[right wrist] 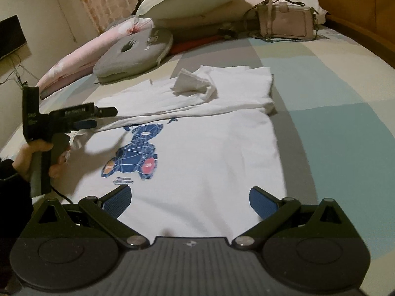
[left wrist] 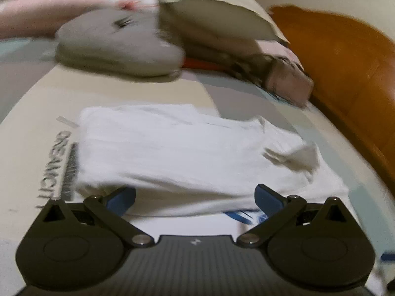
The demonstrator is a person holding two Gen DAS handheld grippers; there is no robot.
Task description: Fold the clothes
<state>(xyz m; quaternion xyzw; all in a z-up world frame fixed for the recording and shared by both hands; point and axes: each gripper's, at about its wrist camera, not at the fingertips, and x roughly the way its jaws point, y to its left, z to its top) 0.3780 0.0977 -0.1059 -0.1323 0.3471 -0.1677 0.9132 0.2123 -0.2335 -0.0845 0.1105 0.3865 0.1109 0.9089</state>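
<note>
A white T-shirt [right wrist: 197, 153] with a blue bear print [right wrist: 134, 153] is lying spread on a bed covered by a sheet of pale blue, grey and cream blocks [right wrist: 333, 123], its far part already doubled over toward the near part, with a small crumpled flap [right wrist: 191, 83] sticking up on top of the fold. The right gripper [right wrist: 190, 201] is hovering over the shirt's near hem, its blue-padded fingers [right wrist: 263, 201] standing wide apart and grasping nothing. The left gripper [left wrist: 195, 197] is likewise standing wide open and empty above the folded edge of the shirt [left wrist: 185, 153]; its own view is blurred. In the right wrist view, the left gripper [right wrist: 85, 120] is showing from the side at the shirt's left edge, with a hand [right wrist: 37, 157] wrapping its handle. Beyond the shirt, a grey cushion [right wrist: 135, 54], a cream pillow [right wrist: 192, 2] and a pink handbag [right wrist: 286, 22] are lying near the wooden headboard [right wrist: 350, 0].
</note>
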